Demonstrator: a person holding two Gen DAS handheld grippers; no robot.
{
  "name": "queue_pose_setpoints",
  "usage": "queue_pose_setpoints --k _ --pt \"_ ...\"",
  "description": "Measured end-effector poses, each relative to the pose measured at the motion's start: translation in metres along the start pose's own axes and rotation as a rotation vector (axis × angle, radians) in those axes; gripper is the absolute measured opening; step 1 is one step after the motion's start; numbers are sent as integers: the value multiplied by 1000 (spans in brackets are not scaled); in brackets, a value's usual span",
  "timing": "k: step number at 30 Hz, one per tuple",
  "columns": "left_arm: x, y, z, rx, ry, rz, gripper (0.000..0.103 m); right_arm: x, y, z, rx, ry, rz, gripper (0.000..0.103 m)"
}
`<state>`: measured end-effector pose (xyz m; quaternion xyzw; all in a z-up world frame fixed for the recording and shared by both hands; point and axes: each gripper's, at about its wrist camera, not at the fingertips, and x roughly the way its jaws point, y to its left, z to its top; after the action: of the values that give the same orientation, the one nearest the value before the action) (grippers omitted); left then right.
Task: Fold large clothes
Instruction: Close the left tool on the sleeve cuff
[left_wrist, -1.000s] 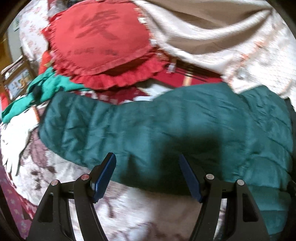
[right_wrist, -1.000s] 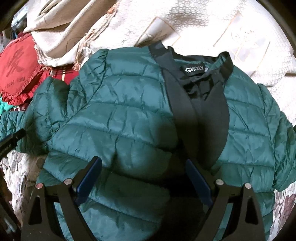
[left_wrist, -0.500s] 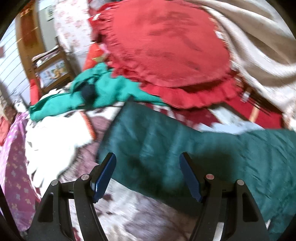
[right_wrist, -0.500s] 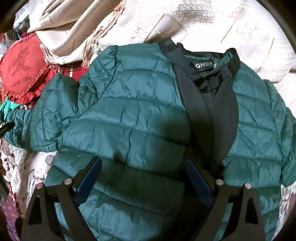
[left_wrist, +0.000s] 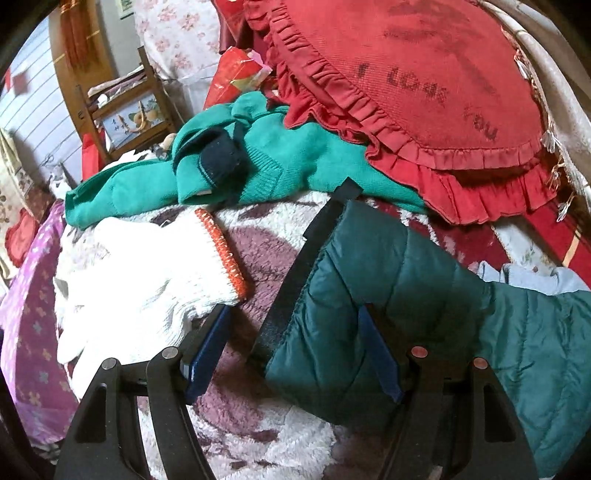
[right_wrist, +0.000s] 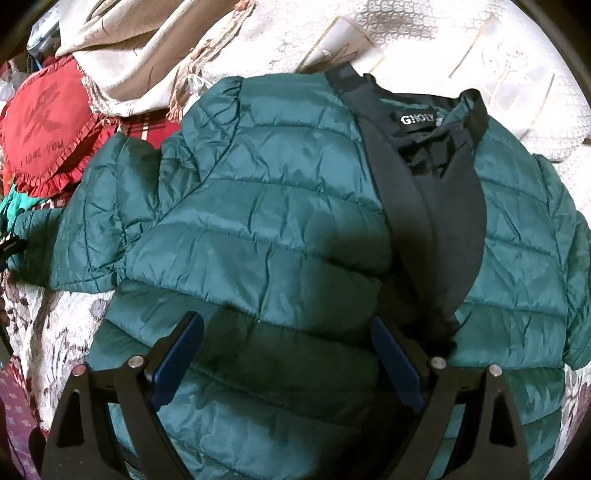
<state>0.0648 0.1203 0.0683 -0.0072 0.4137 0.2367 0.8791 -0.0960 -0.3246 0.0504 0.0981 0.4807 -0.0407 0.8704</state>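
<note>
Patterned bedspread (left_wrist: 258, 424) under green puffer jacket (right_wrist: 258, 229), red cushion (left_wrist: 424, 92).

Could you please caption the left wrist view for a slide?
Open left gripper poised at the green jacket's sleeve cuff on the bed.

This is a lived-in home bedroom, with clothes and bedding piled on a bed. A plush cream-and-maroon floral blanket (left_wrist: 258, 424) covers the surface. At two o'clock in the left wrist view lies a red heart-shaped ruffled cushion printed with dark lettering (left_wrist: 424, 92), and a beige embroidered bedspread with fringe (right_wrist: 406, 40) fills twelve o'clock in the right wrist view. A bright green knitted sweater (left_wrist: 295, 162) and white knitted fabric with an orange edge (left_wrist: 147, 280) lie loose. At ten o'clock stand a small wooden shelf (left_wrist: 122, 110) and a pink-flowered white fabric (left_wrist: 177, 33).
</note>
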Motion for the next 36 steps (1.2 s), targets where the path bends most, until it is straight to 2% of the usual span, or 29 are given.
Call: queue_pose_setpoints --k 8,13,15,18,25,36 --pt "-1 -8 -2 19 -7 -4 53 4 4 -1 -10 17 -2 94" --pt "-9 -18 -7 63 -29 -4 28 4 6 -1 -15 20 -2 94" --pt "-12 -22 -8 72 -31 -30 10 2 5 -2 -16 20 0 94" --pt "-19 -28 -11 80 -37 -56 1 -3 3 -4 -6 9 12 94" --pt "-56 -37 -16 62 -61 -170 0 -8 -3 -9 -5 11 -1 94" --pt "-124 -64 -36 103 -97 -359 0 -25 -14 -23 -4 4 -13 94"
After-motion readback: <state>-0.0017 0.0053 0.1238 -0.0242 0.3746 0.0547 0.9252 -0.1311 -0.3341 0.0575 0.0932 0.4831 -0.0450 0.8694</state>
